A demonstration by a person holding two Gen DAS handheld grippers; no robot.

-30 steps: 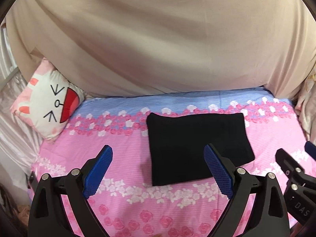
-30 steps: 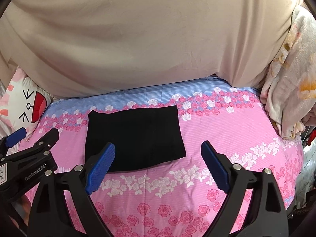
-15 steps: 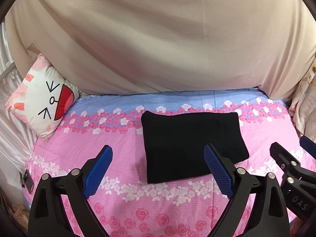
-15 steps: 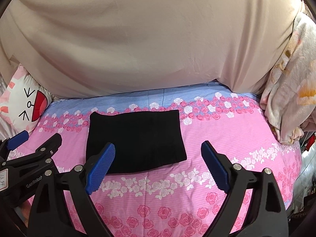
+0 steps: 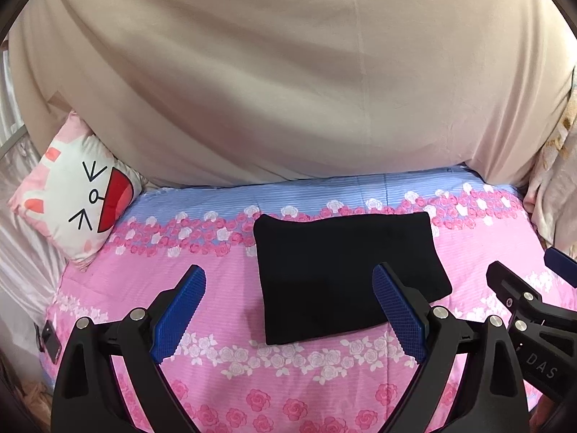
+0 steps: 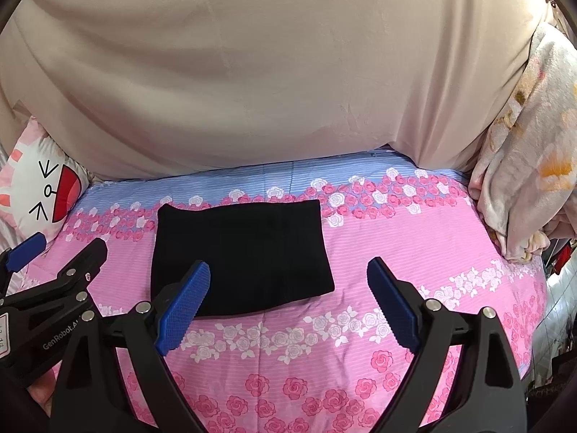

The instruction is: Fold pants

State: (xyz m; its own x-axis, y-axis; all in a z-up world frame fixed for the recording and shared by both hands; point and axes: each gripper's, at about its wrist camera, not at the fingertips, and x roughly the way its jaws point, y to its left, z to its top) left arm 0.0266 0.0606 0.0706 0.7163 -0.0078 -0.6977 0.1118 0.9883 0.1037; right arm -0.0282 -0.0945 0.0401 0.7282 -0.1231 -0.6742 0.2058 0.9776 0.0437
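Note:
The black pants (image 5: 346,274) lie folded into a compact rectangle on the pink floral bed sheet (image 5: 223,281); they also show in the right wrist view (image 6: 241,256). My left gripper (image 5: 288,310) is open and empty, held above the bed on the near side of the pants. My right gripper (image 6: 288,306) is open and empty too, beside the left one, near the pants' front right corner. Neither gripper touches the fabric.
A beige cloth (image 5: 288,72) hangs across the back. A white and pink cat-face pillow (image 5: 79,198) sits at the far left. A crumpled floral blanket (image 6: 523,180) lies at the right edge of the bed.
Both grippers have drawn back and shifted slightly, so the folded pants sit a little farther away. The pants have not moved. Both grippers stay open.

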